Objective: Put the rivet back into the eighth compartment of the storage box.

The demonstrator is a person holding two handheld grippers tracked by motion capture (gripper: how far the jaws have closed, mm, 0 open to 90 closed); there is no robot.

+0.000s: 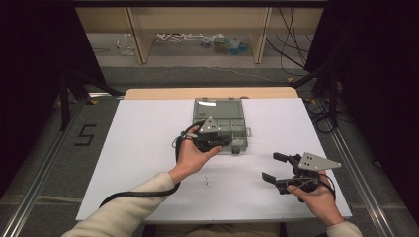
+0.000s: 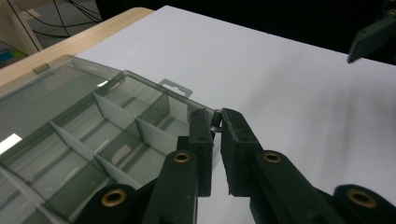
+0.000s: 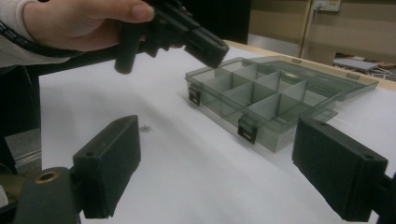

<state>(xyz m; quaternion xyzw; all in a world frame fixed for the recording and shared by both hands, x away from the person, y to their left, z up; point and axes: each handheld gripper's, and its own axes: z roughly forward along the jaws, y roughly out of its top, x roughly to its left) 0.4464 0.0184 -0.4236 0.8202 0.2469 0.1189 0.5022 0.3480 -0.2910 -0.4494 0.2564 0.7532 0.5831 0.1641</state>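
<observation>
A translucent grey compartment box (image 1: 238, 123) lies open at the middle back of the white table, its lid flat behind it. My left gripper (image 1: 228, 141) hovers over the box's near right corner, shut on a small metal screw (image 2: 215, 125) pinched at the fingertips. The left gripper view has those tips just above the box's edge wall (image 2: 154, 135). My right gripper (image 1: 270, 167) stands open near the front right, nothing between its pads (image 3: 112, 158). Its view faces the box (image 3: 219, 109) and the left gripper (image 3: 205, 46) above it.
Two small loose screws (image 1: 205, 180) lie on the table between the hands, also seen as screws (image 3: 145, 127) near the right gripper's pad. A cable trails from the left gripper along the sleeve. Bare wooden table edge (image 1: 207, 93) runs behind the box.
</observation>
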